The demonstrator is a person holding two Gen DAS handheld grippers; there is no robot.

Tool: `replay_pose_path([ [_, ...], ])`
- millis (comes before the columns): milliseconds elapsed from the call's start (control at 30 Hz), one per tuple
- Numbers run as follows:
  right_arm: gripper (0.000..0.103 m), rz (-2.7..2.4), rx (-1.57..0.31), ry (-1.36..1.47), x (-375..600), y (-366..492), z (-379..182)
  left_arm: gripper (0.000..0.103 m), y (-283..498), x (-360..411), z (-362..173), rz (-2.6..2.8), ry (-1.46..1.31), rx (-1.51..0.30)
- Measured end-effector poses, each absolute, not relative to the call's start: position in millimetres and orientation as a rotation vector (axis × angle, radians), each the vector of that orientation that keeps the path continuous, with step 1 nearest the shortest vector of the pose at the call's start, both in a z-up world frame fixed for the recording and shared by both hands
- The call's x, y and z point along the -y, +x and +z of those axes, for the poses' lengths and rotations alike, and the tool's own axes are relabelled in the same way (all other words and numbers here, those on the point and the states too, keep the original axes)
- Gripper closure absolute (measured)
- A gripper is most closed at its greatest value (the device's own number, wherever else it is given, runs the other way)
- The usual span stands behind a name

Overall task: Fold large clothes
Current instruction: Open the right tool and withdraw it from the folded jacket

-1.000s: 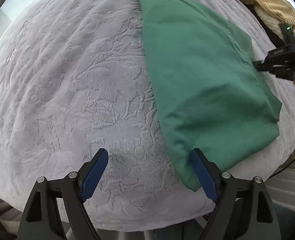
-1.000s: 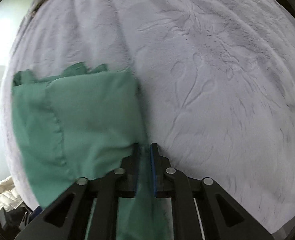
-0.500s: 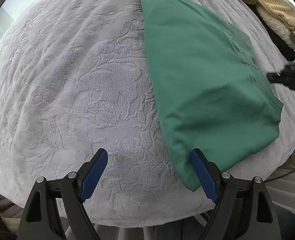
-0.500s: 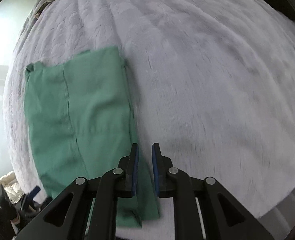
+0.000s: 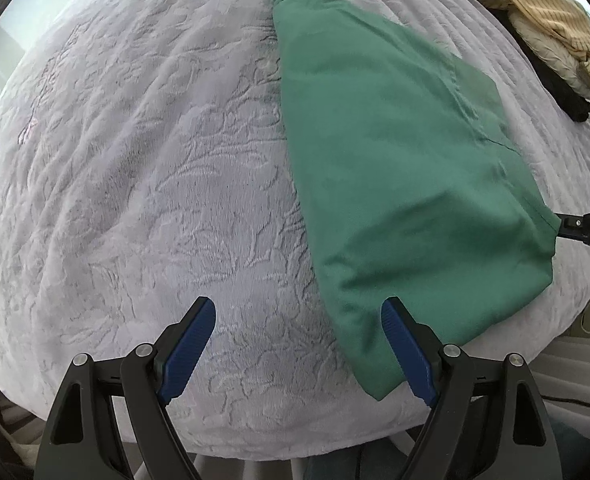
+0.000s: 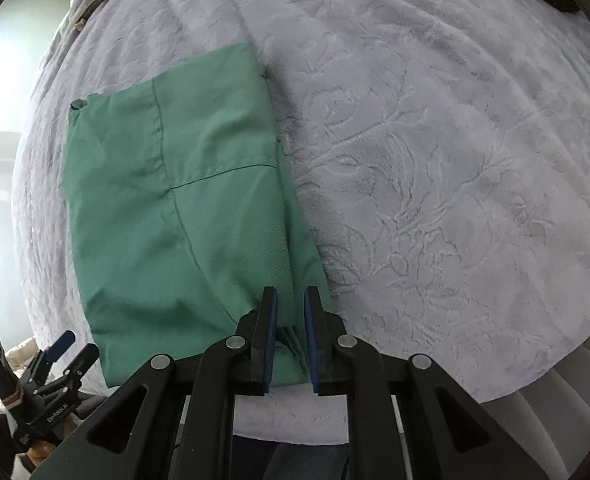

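Folded green garment (image 5: 399, 184), flat and seamed, long and narrow, near the edge of the embossed white bedspread (image 5: 155, 200).

1. One green garment (image 5: 395, 184), folded, lying on the bed.
2. One bed, covered by a single pale embossed blanket (image 5: 143, 184).
3. Two claws: the left claw (image 5: 297, 350) and the right claw (image 6: 290, 344), each with two blue-padded fingers.
4. One heap of other clothes (image 5: 551, 36) at the far edge of the bed; it seems to hold three pieces, striped yellow, white and black, though the edge of the view is too warped to be sure.
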State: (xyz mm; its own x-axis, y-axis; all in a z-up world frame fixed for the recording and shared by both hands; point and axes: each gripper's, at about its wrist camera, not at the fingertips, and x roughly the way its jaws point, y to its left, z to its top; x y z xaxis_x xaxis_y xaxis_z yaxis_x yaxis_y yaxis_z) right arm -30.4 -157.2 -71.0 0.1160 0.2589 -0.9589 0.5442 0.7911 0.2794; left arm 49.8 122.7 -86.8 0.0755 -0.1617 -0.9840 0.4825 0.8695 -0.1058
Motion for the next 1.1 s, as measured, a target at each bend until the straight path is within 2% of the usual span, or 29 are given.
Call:
replay_pose_path([
  [833,0.088,-0.207,-1.452,0.642,151,-33,-48,0.017,61,-117,-62,-0.462,0.260,-1.386],
  [867,0.084,-0.205,-1.452,0.640,150,-32,-47,0.017,63,-119,-60,-0.447,0.248,-1.388],
  [933,0.061,-0.213,-1.444,0.622,148,-31,-43,0.017,66,-122,-59,-0.428,0.229,-1.396],
  [967,0.043,-0.213,-1.431,0.608,147,-30,-40,0.017,68,-124,-59,-0.420,0.215,-1.403],
  [1033,0.040,-0.204,-1.416,0.585,144,-28,-34,0.015,70,-126,-57,-0.409,0.203,-1.407],
  [1067,0.040,-0.198,-1.414,0.575,142,-26,-31,0.000,72,-126,-56,-0.401,0.208,-1.405],
  [1100,0.040,-0.194,-1.412,0.568,140,-24,-29,0.000,73,-127,-54,-0.392,0.218,-1.398],
])
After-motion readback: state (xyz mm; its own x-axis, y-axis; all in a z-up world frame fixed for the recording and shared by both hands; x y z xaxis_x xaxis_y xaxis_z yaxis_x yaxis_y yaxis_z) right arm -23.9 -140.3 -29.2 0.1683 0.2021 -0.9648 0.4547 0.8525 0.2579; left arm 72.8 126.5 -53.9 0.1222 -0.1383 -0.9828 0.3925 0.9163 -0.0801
